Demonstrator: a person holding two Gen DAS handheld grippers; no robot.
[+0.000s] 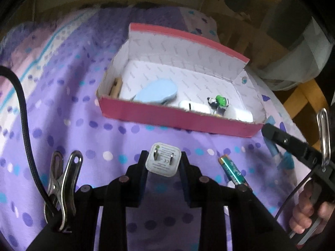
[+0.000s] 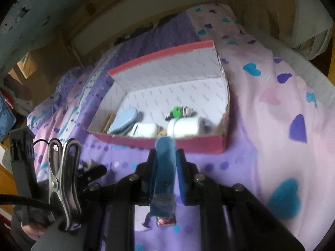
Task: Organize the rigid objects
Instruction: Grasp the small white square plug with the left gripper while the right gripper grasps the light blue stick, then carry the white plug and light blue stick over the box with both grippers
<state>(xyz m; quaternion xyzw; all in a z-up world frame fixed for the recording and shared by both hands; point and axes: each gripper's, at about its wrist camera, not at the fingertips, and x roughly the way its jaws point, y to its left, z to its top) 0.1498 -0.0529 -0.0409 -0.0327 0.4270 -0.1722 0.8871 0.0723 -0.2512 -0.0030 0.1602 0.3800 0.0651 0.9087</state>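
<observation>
Left gripper (image 1: 163, 156): jaws clamped on a white plug adapter (image 1: 163, 159), prongs facing up. Right gripper (image 2: 166, 156): jaws closed on a blue flat stick (image 2: 165, 167). Red cardboard box (image 2: 146, 141) lies ahead of both; green battery (image 1: 231, 170) right of left jaws

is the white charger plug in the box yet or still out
Out: the white charger plug sits between the left gripper fingers, short of the pink box.
</observation>
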